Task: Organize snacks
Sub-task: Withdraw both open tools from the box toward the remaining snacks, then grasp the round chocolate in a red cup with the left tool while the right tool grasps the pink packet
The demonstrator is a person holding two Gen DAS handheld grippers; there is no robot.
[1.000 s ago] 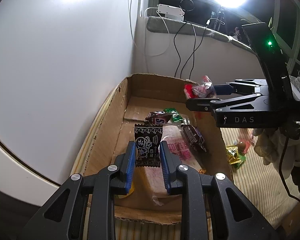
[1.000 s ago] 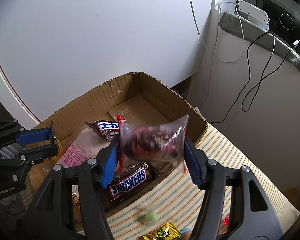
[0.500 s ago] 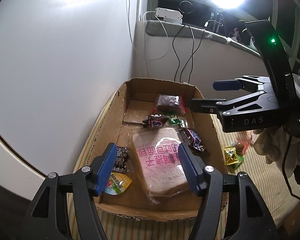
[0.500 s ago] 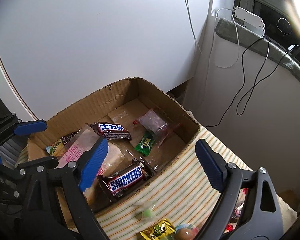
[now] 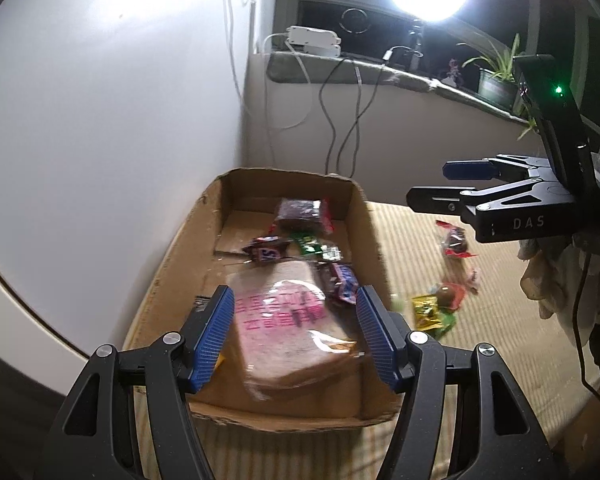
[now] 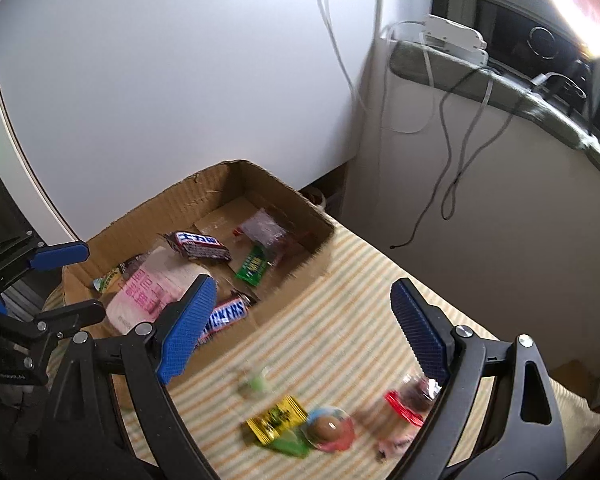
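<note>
The cardboard box (image 6: 204, 196) sits on the striped table (image 6: 340, 320) and holds a bread pack (image 5: 288, 320) with chocolate bars. Loose snacks (image 6: 284, 424) lie at 4 o'clock of the box. Left gripper (image 5: 292, 336) and right gripper (image 6: 300, 328) fingers: released, empty.

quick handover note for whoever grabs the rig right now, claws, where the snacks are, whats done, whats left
Left claw: open, empty, above the cardboard box.
Right claw: open, empty, over the striped cloth.
Done: bread pack, Snickers bar, green packet and other snacks lie in the box.
Left: yellow packet, round egg-like snack and red-ended clear packet on the cloth.
</note>
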